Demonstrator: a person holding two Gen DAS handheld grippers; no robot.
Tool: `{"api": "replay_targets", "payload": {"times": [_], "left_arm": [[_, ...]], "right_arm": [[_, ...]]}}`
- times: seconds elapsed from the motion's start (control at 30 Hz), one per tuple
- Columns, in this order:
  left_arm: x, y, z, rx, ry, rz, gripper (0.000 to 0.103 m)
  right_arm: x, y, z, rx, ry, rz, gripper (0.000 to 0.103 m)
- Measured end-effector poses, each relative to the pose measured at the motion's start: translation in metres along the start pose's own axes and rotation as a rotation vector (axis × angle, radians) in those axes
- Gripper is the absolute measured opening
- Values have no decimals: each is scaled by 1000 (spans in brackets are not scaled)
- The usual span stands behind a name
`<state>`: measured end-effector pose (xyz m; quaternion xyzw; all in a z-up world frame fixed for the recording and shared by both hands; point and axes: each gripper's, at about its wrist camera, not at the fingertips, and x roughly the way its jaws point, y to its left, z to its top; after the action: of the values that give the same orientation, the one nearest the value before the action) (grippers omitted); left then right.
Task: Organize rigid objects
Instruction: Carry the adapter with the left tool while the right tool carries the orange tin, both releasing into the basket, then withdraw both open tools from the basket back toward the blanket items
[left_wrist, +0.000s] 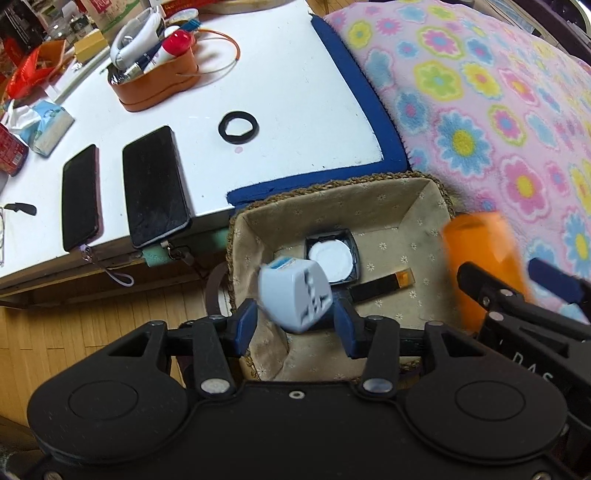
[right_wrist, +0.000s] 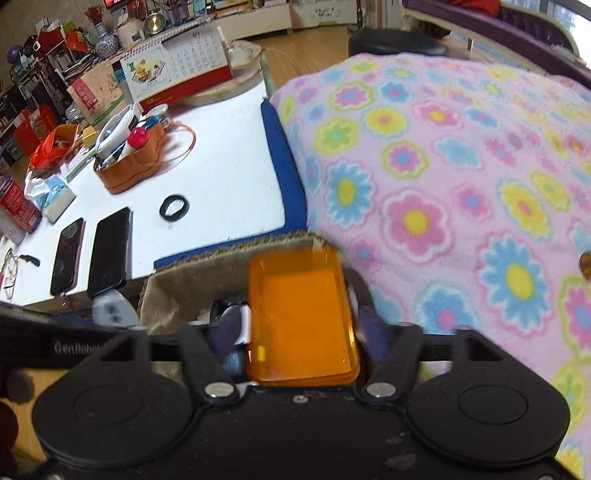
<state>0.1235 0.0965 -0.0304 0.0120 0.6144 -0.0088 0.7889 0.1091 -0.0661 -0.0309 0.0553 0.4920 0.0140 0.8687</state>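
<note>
Basket (left_wrist: 424, 206) holds two items; my left tongs (left_wrist: 295, 321) spread, pale-blue plug adapter (left_wrist: 295, 295) dropping; right tongs (right_wrist: 306, 332) loose around orange plastic box (right_wrist: 299, 317). Black ring (left_wrist: 238, 126) remains on desk (left_wrist: 295, 92).

Basket (left_wrist: 439, 199) below table (left_wrist: 288, 92) edge, 2 phones (left_wrist: 155, 188) left of ring (left_wrist: 238, 127).

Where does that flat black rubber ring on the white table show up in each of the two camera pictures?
Left wrist view: the flat black rubber ring lies upper centre, right of the two dark phones.
Right wrist view: the ring lies left of centre, above and right of the phones.
Shared landmark: the orange leather tray beyond the ring.
</note>
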Motion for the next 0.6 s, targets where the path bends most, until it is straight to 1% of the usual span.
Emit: {"api": "replay_targets", "payload": {"times": [0.03,0.07,0.1,0.2,0.33,0.4,0.47,0.53,0.57,0.6], "left_arm": [[0,0,0,2,-4,7,51],[-1,0,0,5,-6,12,55],[-1,-1,0,8,-7,15,56],[0,0,1,9,0,22,56],[3,2,0,0,20,21,56],[4,2,0,-1,27,28,56],[4,2,-1,-1,30,37,57],[4,1,-1,2,29,41,58],[4,1,-1,5,30,44,59],[4,0,-1,9,31,46,62]], "right_arm": [[-1,1,1,-9,-4,-10,77],[-1,1,1,-16,-4,-16,77],[-1,2,1,-20,-1,-19,78],[0,0,-2,-22,13,-25,81],[-1,-2,-6,-29,23,-40,93],[-1,-3,-8,-30,33,-42,95],[-2,-3,-9,-29,42,-45,100],[-3,-4,-11,-29,43,-48,101],[-4,-4,-11,-30,43,-51,102],[-5,-4,-12,-31,42,-55,102]]}}
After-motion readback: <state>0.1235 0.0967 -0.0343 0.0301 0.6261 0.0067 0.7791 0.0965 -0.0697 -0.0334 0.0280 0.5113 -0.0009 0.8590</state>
